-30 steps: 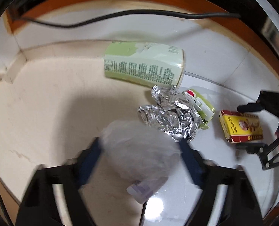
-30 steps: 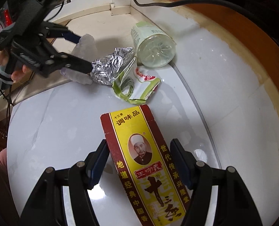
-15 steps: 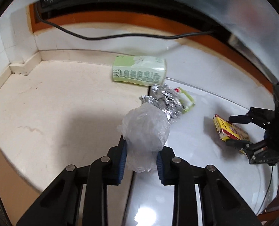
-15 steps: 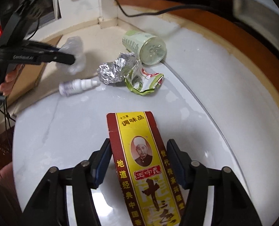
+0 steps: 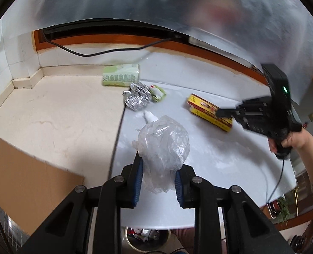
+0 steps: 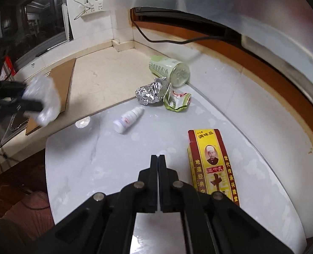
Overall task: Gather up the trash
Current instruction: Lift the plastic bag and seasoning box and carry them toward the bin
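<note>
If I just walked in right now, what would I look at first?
Probably the crumpled clear plastic bag, pinched in the left gripper and held up above the white table. Next, the bright yellow and red box lying just right of the shut, empty right gripper. Farther back, shiny crumpled foil sits beside a tipped-over green can.
</note>
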`<state>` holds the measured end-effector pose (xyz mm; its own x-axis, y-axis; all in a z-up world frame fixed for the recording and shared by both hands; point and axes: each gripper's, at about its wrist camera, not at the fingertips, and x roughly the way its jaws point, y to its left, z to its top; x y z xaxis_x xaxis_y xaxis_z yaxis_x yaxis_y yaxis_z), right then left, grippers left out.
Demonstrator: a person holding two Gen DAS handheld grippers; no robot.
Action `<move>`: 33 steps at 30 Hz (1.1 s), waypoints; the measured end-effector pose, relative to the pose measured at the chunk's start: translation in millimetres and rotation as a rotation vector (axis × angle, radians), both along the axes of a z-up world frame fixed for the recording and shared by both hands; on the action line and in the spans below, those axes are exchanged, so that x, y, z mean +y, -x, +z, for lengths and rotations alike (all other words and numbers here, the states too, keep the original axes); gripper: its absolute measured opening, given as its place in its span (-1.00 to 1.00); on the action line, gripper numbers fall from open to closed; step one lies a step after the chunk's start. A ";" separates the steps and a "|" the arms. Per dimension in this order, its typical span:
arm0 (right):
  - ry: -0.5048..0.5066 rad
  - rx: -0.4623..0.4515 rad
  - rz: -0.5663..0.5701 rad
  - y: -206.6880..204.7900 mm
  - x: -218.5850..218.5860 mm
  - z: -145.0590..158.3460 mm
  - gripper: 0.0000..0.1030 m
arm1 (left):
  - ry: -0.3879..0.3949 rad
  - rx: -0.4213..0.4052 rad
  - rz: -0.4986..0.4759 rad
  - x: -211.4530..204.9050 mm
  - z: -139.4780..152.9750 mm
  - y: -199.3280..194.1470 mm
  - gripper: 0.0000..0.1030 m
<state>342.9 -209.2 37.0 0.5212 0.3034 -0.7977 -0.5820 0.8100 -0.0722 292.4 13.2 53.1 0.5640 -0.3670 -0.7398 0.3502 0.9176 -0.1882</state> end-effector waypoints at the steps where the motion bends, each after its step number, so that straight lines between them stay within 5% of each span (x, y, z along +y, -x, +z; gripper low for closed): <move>1: 0.005 -0.008 -0.024 -2.5 -1.0 3.1 -0.99 | -0.002 0.001 -0.002 -1.0 0.4 5.6 -0.53; 4: 0.051 -0.015 -0.096 -12.0 -9.0 2.9 -0.57 | -0.001 0.007 -0.001 -2.8 0.4 13.5 -0.53; 6: 0.096 -0.031 -0.104 -15.9 -12.5 -3.3 0.01 | -0.006 0.005 0.001 -3.5 -0.3 15.0 -0.53; 7: 0.113 -0.036 -0.103 -16.5 -14.8 -6.9 0.05 | -0.008 0.006 0.004 -3.2 -1.1 14.6 -0.53; 13: 0.173 -0.038 -0.130 -27.6 -31.7 -29.6 0.19 | -0.002 0.039 0.030 1.0 -12.1 0.8 -0.53; 23: 0.064 0.041 -0.169 -39.8 -60.6 -38.9 0.21 | 0.002 0.057 0.071 4.2 -27.8 -19.0 -0.53; 33: 0.142 0.062 -0.172 -44.6 -54.7 -51.9 0.22 | -0.001 0.063 0.108 10.2 -31.3 -26.8 -0.53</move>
